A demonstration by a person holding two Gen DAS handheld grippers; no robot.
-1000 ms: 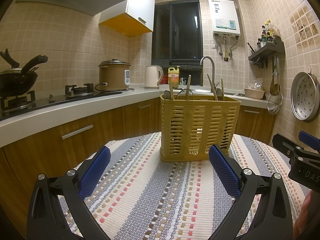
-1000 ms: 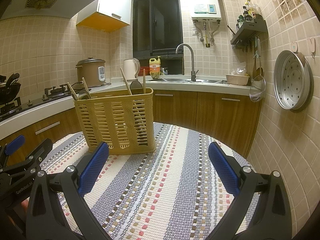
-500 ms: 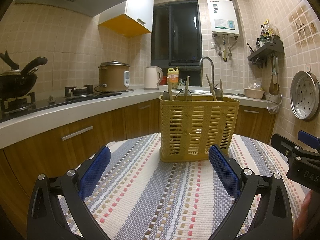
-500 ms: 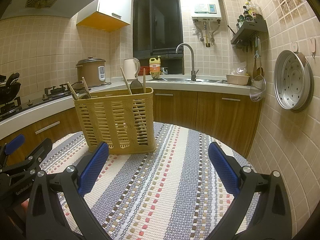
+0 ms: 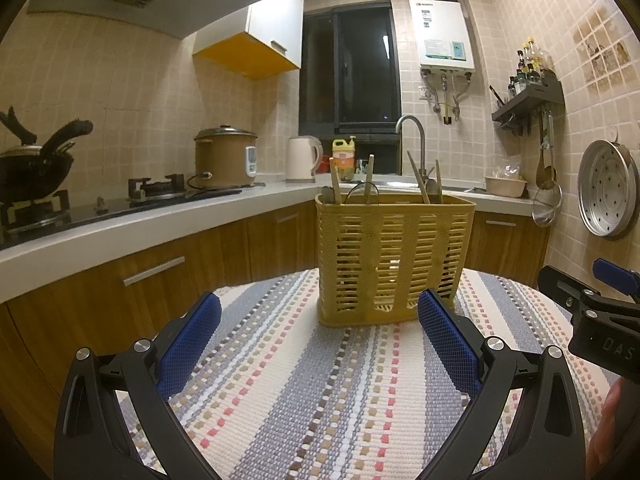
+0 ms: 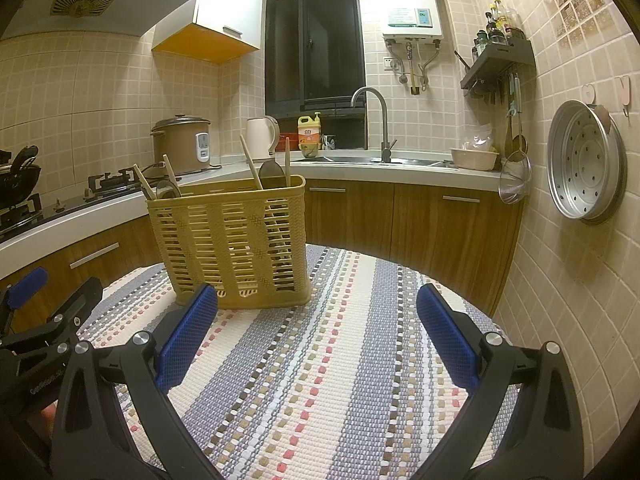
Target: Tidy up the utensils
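A yellow slotted utensil basket (image 5: 394, 258) stands upright on a round table with a striped woven cloth (image 5: 304, 392). Wooden chopsticks and spoons (image 5: 428, 184) stick out of its top at both ends. My left gripper (image 5: 318, 334) is open and empty, just short of the basket. My right gripper (image 6: 316, 330) is open and empty, with the basket (image 6: 232, 240) ahead to its left. Each gripper shows at the edge of the other's view.
A kitchen counter (image 5: 120, 228) curves behind the table with a gas hob, wok, rice cooker (image 5: 226, 158), kettle and sink tap (image 6: 374, 120). A steamer tray (image 6: 584, 160) and ladles hang on the right wall.
The left gripper's view has dipped slightly, so the basket sits a little higher in it. The right gripper has barely moved. Both stay open.
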